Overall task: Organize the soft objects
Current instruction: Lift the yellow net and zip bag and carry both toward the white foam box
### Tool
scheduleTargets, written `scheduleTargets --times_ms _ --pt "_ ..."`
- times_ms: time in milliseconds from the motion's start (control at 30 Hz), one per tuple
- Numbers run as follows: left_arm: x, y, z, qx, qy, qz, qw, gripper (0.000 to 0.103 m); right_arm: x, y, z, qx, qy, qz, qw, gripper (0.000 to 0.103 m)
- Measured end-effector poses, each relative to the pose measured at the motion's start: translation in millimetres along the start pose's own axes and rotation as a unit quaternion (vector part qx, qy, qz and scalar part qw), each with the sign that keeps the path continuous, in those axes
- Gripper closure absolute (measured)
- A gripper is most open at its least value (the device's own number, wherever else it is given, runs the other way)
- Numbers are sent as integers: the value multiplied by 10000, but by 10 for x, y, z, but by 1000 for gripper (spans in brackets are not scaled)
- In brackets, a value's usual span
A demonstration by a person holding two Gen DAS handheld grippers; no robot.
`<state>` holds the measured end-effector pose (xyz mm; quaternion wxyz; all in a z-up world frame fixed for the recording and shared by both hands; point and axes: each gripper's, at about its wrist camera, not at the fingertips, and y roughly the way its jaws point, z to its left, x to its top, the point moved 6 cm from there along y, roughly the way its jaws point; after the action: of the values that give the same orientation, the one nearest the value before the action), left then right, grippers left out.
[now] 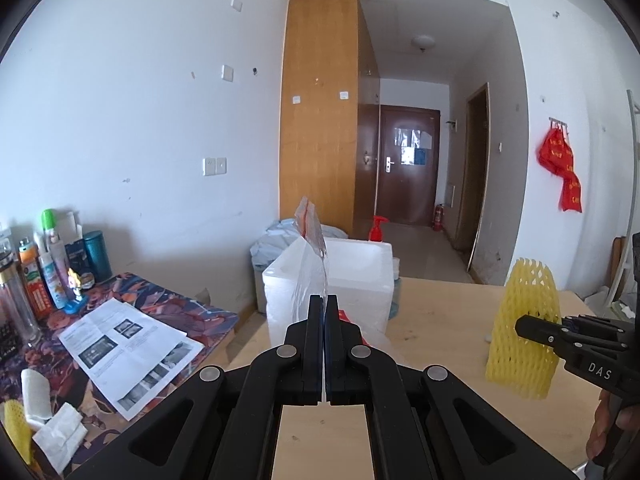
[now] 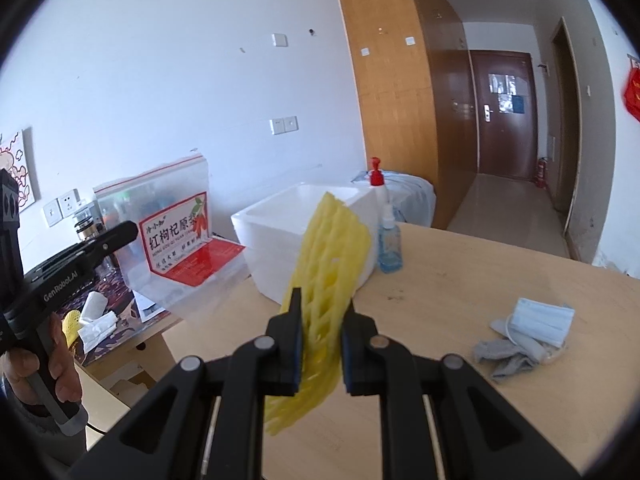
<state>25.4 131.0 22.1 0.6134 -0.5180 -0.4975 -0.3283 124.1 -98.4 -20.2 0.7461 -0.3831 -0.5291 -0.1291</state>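
A: What is the left gripper (image 1: pixel 324 300) doing?

B: Its jaws are pressed together on the edge of a clear zip bag (image 1: pixel 310 264), which stands up from the fingertips toward twelve o'clock in the left wrist view. From the right wrist view the same bag (image 2: pixel 168 224) hangs at about nine o'clock, with a red and white label on it.

A: And the right gripper (image 2: pixel 322 304)?

B: It pinches a yellow foam net (image 2: pixel 328 260) between its pads; the net sticks up toward twelve o'clock and also droops below the jaws. In the left wrist view that net (image 1: pixel 520 320) sits at three o'clock.

A: Where is the white foam box (image 2: pixel 304 224)?

B: On the wooden table (image 2: pixel 460 280), just behind both held things, at about twelve o'clock. A blue pump bottle (image 2: pixel 388 236) stands just beside it, at its one o'clock.

A: Anything else soft?

B: A face mask (image 2: pixel 540 320) lies on grey cloth (image 2: pixel 504 356) at three o'clock in the right wrist view, well apart from the box.
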Motion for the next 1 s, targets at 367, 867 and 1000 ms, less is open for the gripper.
scheduleTargets --times_ms 367,867,1000 --pt "-53 78 22 15 -67 85 9999 103 101 110 52 89 -59 45 9999 85" --pt "272 129 66 62 -87 -202 9997 103 400 219 155 86 -285 -91 9995 85" --pt "421 199 77 96 -40 -283 9995 103 507 258 192 122 -348 -143 9992 85"
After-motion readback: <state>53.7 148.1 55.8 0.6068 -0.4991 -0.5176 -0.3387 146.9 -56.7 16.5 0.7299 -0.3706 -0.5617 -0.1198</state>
